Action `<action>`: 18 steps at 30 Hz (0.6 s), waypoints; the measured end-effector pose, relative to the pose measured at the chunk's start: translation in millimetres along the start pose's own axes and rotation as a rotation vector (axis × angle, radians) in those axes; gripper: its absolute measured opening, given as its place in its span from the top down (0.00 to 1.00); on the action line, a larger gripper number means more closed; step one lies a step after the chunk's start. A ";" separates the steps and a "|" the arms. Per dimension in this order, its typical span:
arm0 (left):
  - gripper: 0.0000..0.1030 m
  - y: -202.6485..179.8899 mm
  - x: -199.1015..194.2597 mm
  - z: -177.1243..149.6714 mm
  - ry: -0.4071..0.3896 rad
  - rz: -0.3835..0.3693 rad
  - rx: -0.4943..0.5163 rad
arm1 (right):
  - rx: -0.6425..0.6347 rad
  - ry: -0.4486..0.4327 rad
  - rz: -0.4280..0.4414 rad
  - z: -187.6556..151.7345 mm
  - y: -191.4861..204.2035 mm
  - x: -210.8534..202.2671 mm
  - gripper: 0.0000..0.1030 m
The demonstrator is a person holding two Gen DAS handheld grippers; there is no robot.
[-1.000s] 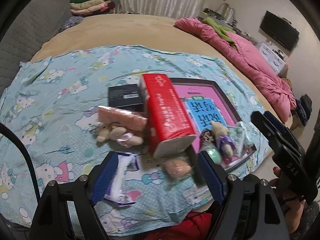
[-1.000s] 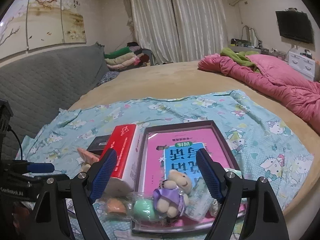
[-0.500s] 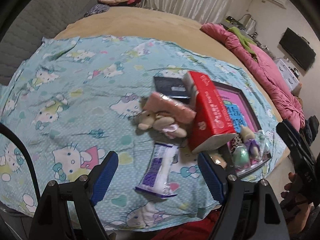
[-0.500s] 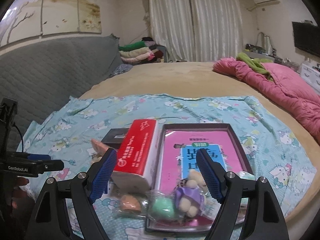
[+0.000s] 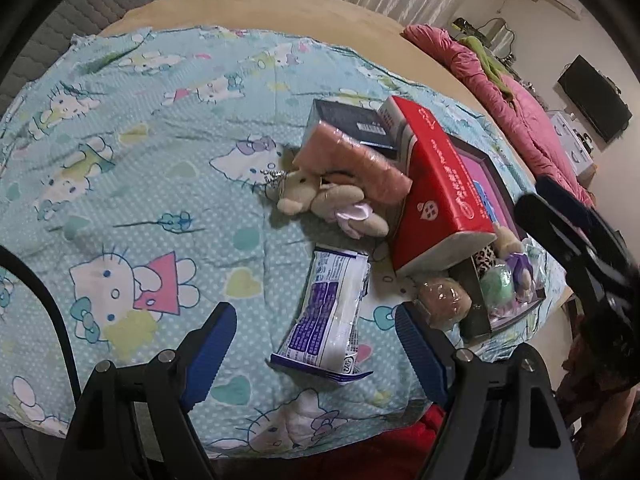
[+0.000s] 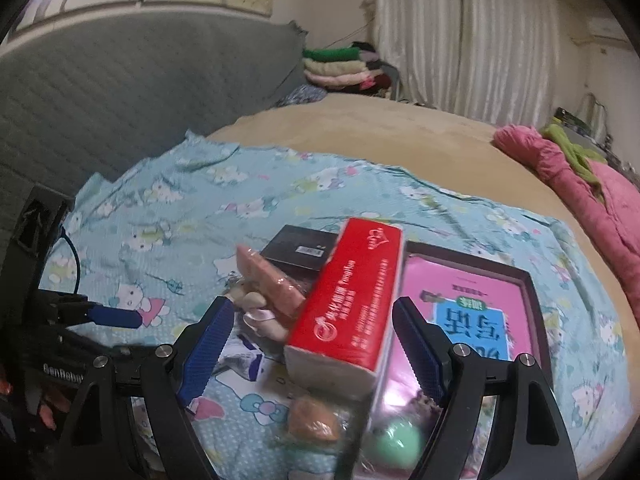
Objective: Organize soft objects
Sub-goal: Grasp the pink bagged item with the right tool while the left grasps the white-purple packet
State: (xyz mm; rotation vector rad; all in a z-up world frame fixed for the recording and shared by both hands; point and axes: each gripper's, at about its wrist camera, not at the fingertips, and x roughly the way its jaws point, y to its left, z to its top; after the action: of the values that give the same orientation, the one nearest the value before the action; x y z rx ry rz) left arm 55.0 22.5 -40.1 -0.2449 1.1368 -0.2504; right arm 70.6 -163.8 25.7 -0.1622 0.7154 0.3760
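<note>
Crinkly white-and-purple tissue pack (image 5: 326, 316) lies flat, unheld.

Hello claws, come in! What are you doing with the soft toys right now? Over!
Left claw open, empty, over the white-and-purple packet. Right claw open, empty, facing the red tissue pack. Beige plush bear untouched, wedged under the pink pack.

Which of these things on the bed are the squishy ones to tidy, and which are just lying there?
To tidy:
beige teddy
pink wrapped pack
white and purple packet
red tissue pack
peach ball in plastic
green ball
small teddy in purple

Just lying there:
black box
pink book
pink quilt
folded clothes
</note>
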 end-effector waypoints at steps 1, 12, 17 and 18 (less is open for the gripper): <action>0.21 0.4 1.0 -0.8 0.001 -0.003 0.001 | -0.012 0.013 -0.006 2.6 2.3 7.0 0.20; 0.21 3.5 24.0 -5.1 0.047 -0.024 -0.003 | -0.189 0.150 0.016 24.9 28.0 74.4 0.20; 0.21 3.8 31.5 -6.4 0.062 -0.040 -0.006 | -0.265 0.196 0.016 33.3 40.2 101.9 0.20; 0.21 3.8 32.2 -6.6 0.062 -0.042 -0.005 | -0.272 0.204 0.019 35.0 42.0 106.4 0.21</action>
State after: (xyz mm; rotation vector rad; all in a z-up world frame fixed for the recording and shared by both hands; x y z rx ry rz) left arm 62.0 15.4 -71.6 -0.2673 1.1948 -0.2944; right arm 149.1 -85.8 -19.8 -0.4563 0.8655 0.4786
